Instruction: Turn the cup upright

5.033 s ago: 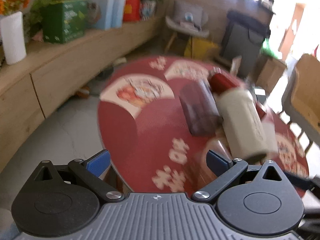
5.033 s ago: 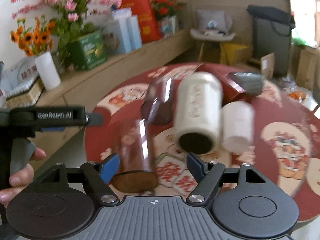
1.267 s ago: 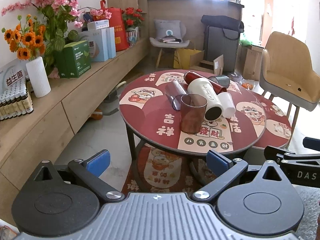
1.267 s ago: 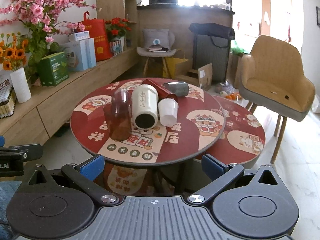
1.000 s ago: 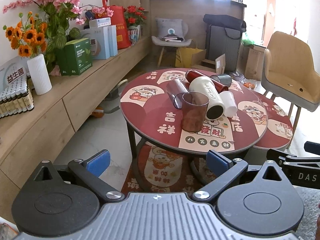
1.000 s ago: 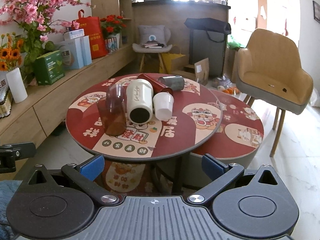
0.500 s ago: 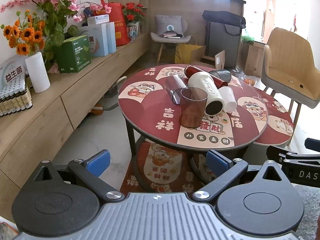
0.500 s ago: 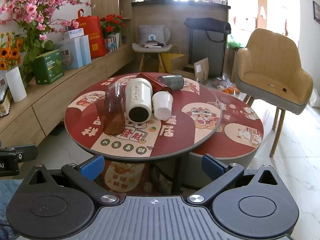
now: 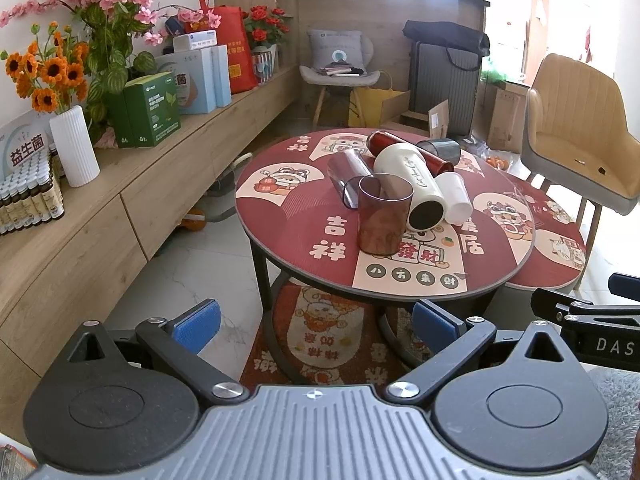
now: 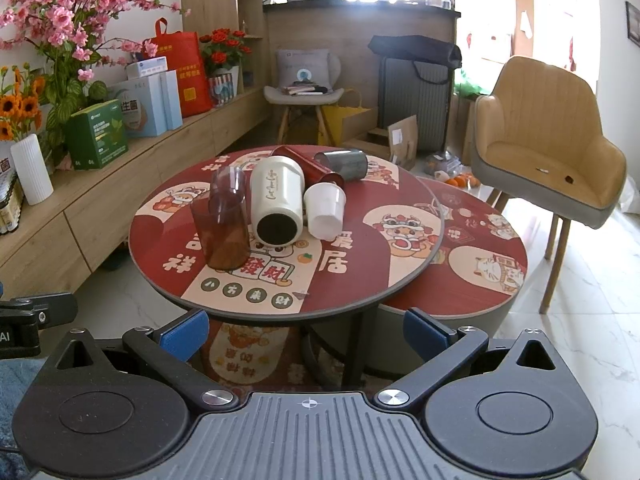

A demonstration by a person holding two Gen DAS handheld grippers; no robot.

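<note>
A translucent brown cup (image 9: 383,215) stands upright, mouth up, on the round red table (image 9: 288,236); it also shows in the right wrist view (image 10: 221,229). Behind it lie several cups on their sides: a clear purple cup (image 9: 345,169), a cream tumbler (image 9: 412,184), a small white cup (image 9: 456,198), a red bottle (image 9: 416,152) and a grey cup (image 9: 439,151). My left gripper (image 9: 316,322) is open and empty, well back from the table. My right gripper (image 10: 306,330) is open and empty, also back from the table.
A lower round table (image 10: 480,256) sits to the right, with a tan chair (image 10: 548,144) behind it. A long wooden sideboard (image 9: 80,208) with flowers, a white vase (image 9: 74,146) and boxes runs along the left. White tiled floor surrounds the tables.
Five seconds ago both grippers were close over the cups, the brown cup lying on its side. Now it stands upright and both grippers are drawn back. Over the last second, only slight camera drift.
</note>
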